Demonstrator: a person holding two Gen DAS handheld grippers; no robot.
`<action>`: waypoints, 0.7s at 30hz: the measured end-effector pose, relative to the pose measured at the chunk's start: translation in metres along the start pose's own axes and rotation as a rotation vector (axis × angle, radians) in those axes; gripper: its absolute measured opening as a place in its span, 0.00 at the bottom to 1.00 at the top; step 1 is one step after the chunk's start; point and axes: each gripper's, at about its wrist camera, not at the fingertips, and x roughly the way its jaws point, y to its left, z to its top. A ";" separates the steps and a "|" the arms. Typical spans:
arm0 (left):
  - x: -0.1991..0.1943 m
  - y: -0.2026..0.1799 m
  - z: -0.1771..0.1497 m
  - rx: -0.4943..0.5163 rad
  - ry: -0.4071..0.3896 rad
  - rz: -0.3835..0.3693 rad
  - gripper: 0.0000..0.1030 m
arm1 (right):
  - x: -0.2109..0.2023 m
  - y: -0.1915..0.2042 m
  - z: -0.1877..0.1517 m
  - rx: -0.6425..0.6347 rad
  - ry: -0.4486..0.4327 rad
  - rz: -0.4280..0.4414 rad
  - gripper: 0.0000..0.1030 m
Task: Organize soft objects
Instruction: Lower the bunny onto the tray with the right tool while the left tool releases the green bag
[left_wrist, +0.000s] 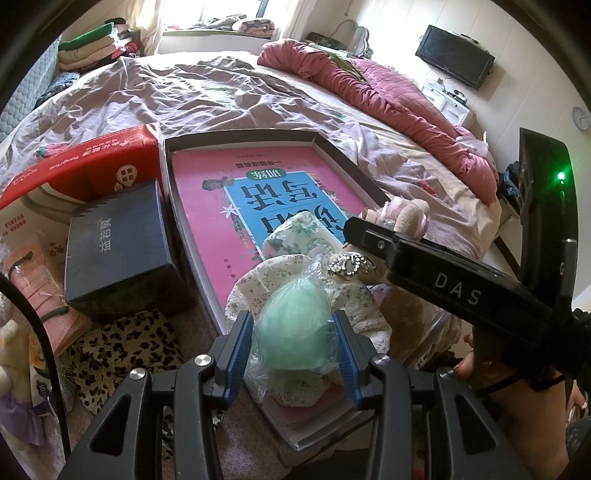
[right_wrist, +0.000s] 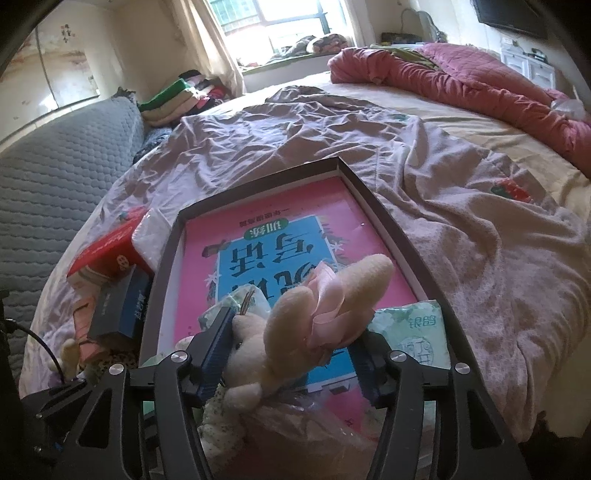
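Left gripper (left_wrist: 293, 345): jaws squeezed on the soft green egg-shaped sponge in a clear plastic bag (left_wrist: 295, 332).
Right gripper (right_wrist: 291, 354): jaws apart, and I think letting go; the cream plush bunny with a pink ribbon bow (right_wrist: 295, 325) sits between them.
Where: both toys are over the near end of the shallow dark-rimmed box tray (right_wrist: 388, 218), above the pink book (right_wrist: 280, 221).
Bunny's ears: point away from the jaws, up the tray.
Nearer hand: the right one is nearer the bunny.

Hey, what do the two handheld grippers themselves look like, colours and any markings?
Both are black, with silver bolts at the joints. The left gripper and right gripper each have two fingers lined with ribbed blue pads. The right one's body carries white "DAS" lettering and a green light.
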 end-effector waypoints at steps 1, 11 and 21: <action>0.000 0.000 0.000 0.000 0.000 0.000 0.42 | 0.000 0.000 0.000 0.002 0.002 -0.001 0.62; 0.000 -0.001 -0.001 -0.001 -0.002 -0.001 0.42 | -0.004 -0.003 -0.001 0.010 0.009 -0.035 0.68; -0.003 -0.003 0.001 -0.002 -0.006 -0.005 0.42 | -0.012 -0.006 -0.003 0.015 0.005 -0.059 0.74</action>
